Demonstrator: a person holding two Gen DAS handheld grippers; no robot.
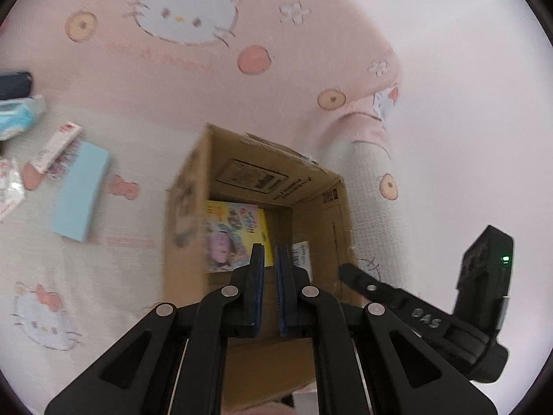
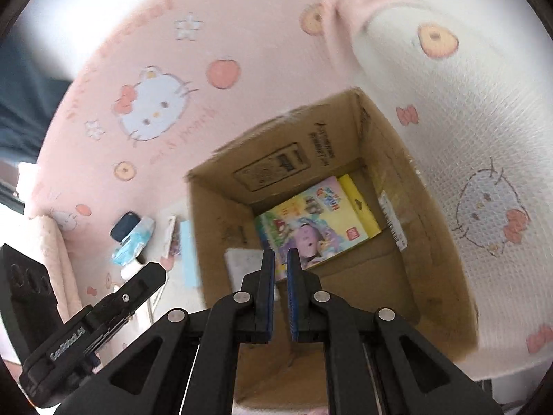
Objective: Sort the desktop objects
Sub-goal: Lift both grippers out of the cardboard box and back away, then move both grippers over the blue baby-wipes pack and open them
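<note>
An open cardboard box (image 1: 311,207) (image 2: 432,259) stands on a Hello Kitty cloth. A colourful yellow toy package (image 1: 235,231) (image 2: 318,221) lies flat on its floor, beside a white item (image 2: 242,263). My left gripper (image 1: 269,259) hovers over the box opening, jaws nearly closed with a thin gap and nothing between them. My right gripper (image 2: 280,259) also hovers over the box, jaws nearly closed and empty. Each gripper shows at the edge of the other's view, the right one (image 1: 432,311) and the left one (image 2: 86,328).
Left of the box on the cloth lie a light blue flat pad (image 1: 81,193) (image 2: 190,256), a pink-white slim box (image 1: 55,147) (image 2: 171,231), a blue tissue pack (image 1: 17,116) (image 2: 133,245), a dark case (image 1: 13,84) (image 2: 124,224) and a clear wrapper (image 1: 8,186).
</note>
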